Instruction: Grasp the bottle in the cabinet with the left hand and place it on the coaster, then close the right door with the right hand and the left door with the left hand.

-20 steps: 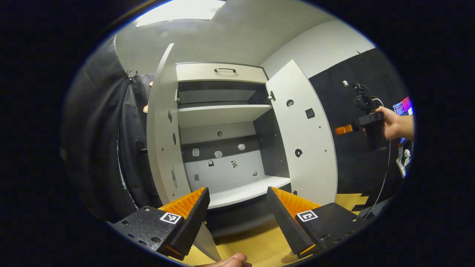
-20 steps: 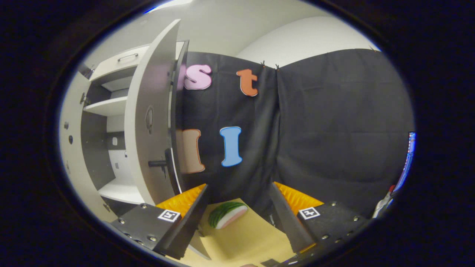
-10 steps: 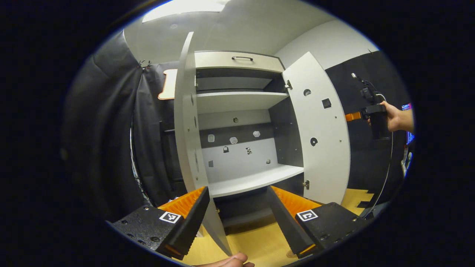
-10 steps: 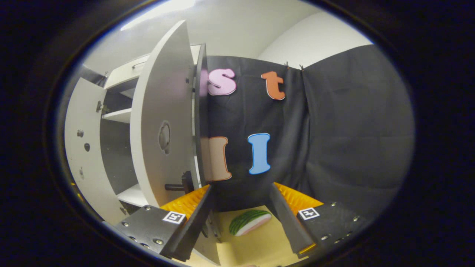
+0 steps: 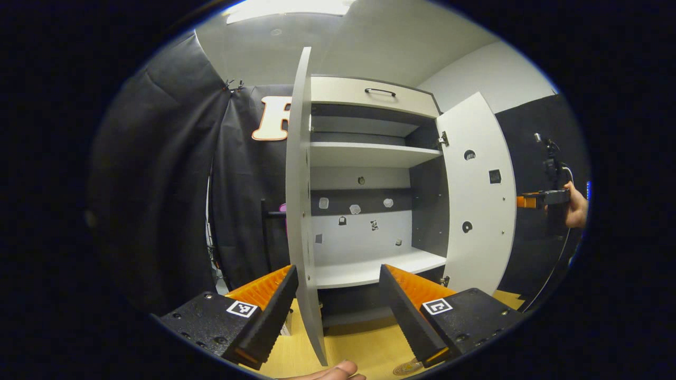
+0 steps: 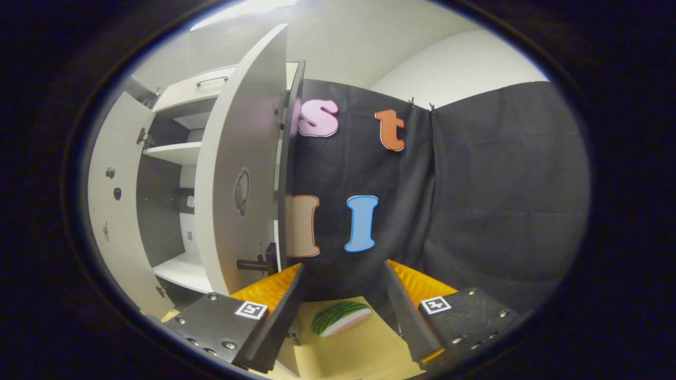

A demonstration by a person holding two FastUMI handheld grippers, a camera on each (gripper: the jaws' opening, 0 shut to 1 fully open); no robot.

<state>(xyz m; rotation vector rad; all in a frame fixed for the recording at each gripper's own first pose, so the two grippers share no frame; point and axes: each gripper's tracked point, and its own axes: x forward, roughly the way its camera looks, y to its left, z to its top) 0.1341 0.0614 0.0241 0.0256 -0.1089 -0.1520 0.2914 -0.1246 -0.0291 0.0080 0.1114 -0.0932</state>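
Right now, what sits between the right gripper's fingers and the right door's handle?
Nothing: in the right gripper view, the right gripper is open, with the handle just up-left of its left finger.

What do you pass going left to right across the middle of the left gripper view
Black cloth wall → left door, seen edge-on → open cabinet interior → right door, swung open → the right gripper, held by a hand at the far right.

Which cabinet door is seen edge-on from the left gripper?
The left door: it shows as a thin edge between the left gripper fingers, while the right door shows its broad inner face.
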